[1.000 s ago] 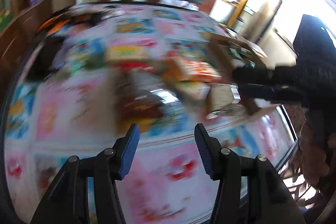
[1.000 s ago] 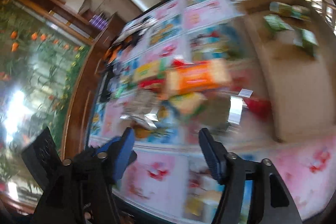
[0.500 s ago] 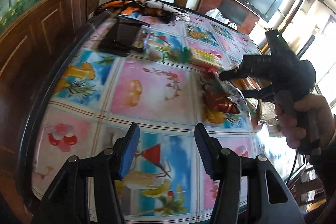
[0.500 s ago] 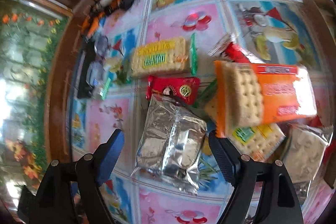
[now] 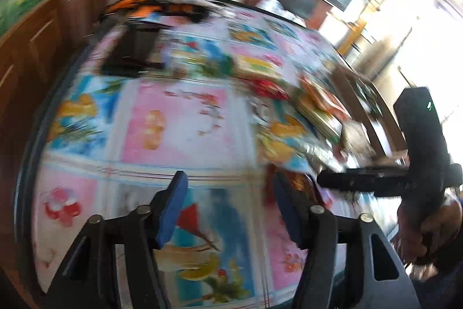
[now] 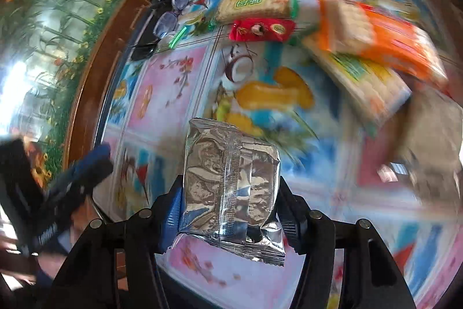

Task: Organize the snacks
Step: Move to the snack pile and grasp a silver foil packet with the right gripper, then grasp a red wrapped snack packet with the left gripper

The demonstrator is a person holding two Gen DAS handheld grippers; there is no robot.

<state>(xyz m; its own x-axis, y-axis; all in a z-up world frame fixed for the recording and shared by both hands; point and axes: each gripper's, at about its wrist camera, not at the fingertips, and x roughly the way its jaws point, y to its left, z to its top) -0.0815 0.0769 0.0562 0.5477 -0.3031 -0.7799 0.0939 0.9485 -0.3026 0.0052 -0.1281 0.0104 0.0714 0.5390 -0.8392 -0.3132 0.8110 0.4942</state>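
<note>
Tabletop [image 6: 179, 94]: your work surface, under a picture-print cloth. Orange cracker pack [image 6: 385, 31]: lies far right, on top of a yellow-green cracker pack [image 6: 364, 80]. Biscuit pack [image 6: 254, 3] and red snack bar [image 6: 262, 29]: side by side, farther back. Silver foil packet [image 6: 231, 187]: in your right gripper [image 6: 228, 210], whose jaws have just been closing and now press its sides. Left gripper [image 5: 228, 210]: your jaws have just been opening, with nothing between them.
</note>
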